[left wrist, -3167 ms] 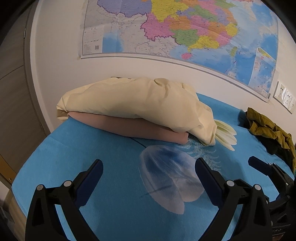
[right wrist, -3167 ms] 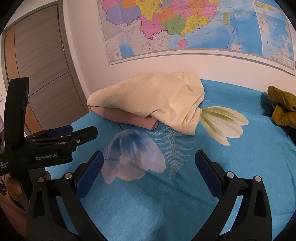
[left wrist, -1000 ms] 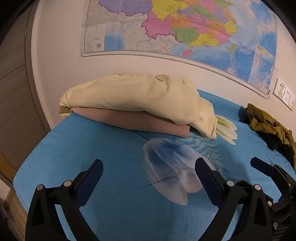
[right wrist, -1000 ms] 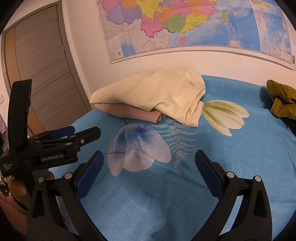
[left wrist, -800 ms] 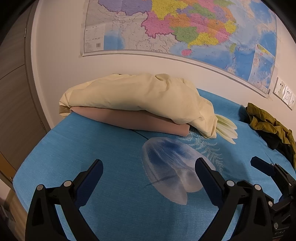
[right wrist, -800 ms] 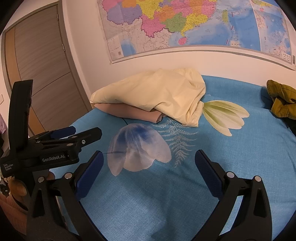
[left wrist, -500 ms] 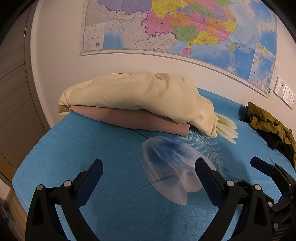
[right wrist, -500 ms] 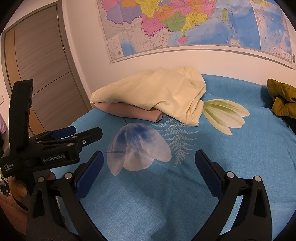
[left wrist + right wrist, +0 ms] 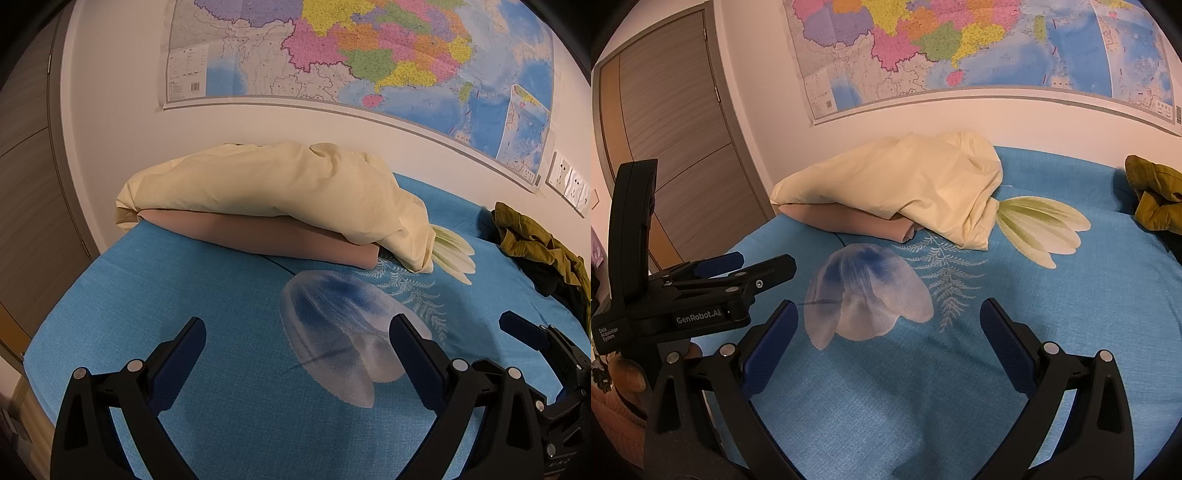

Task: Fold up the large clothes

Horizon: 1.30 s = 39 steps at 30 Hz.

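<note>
A pale yellow cloth (image 9: 280,188) lies bunched on top of a folded pinkish-beige cloth (image 9: 266,236) at the far side of the bed; both show in the right wrist view, the yellow cloth (image 9: 905,181) over the beige cloth (image 9: 849,219). My left gripper (image 9: 295,350) is open and empty above the blue sheet, well short of the pile. My right gripper (image 9: 886,332) is open and empty too, over the flower print. The left gripper also shows at the left of the right wrist view (image 9: 720,275).
The bed has a blue sheet (image 9: 184,295) with flower prints. An olive-green garment (image 9: 535,240) is crumpled at the far right, also in the right wrist view (image 9: 1156,199). A wall map (image 9: 369,55) hangs behind, and a wooden door (image 9: 676,140) stands to the left.
Both grippers have stayed open and almost still, with only a slight drift of the view. The cloth pile has not moved.
</note>
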{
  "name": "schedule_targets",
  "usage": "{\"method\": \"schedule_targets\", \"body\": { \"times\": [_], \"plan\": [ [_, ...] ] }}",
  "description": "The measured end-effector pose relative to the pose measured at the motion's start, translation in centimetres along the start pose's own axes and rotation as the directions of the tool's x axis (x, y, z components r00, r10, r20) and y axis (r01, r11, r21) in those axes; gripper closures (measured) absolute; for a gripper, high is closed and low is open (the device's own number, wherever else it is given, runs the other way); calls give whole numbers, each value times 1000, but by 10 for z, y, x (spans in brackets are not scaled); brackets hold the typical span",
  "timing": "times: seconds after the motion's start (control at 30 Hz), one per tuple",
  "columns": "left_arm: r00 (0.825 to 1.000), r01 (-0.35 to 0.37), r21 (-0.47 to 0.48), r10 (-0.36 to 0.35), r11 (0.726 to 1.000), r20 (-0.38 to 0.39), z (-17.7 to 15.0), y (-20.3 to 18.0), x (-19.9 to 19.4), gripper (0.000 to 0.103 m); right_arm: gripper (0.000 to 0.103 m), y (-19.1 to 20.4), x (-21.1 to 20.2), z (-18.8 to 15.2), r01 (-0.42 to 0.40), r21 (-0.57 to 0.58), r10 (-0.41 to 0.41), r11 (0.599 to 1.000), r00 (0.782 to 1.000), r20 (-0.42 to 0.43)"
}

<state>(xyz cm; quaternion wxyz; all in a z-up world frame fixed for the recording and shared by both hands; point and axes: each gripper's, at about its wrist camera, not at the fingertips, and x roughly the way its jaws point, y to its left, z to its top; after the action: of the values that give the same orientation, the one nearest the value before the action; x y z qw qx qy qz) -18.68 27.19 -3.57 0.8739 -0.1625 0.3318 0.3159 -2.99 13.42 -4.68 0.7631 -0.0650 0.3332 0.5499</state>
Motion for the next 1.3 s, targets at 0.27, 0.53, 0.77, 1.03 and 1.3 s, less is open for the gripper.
{"method": "schedule_targets", "body": {
  "times": [0.27,0.53,0.77,1.03,1.3],
  "plan": [
    [1000,-3,0,3,1000,0,0,0,0,7,6,1,1,0,3,-2,-3,1000,1000,4],
    [1000,-3,0,3,1000,0,-1,0,1,7,6,2,2,1,-1,-3,1,1000,1000,2],
    [1000,-3,-2,3,1000,-3,-1,0,1,7,6,4,2,1,2,-4,-2,1000,1000,3],
    [1000,-1,-1,1,1000,-5,-1,0,3,7,6,4,2,0,1,-1,-1,1000,1000,4],
    [1000,0,8,0,1000,-8,-1,-2,5,7,6,4,2,-1,-1,2,1,1000,1000,3]
  ]
}}
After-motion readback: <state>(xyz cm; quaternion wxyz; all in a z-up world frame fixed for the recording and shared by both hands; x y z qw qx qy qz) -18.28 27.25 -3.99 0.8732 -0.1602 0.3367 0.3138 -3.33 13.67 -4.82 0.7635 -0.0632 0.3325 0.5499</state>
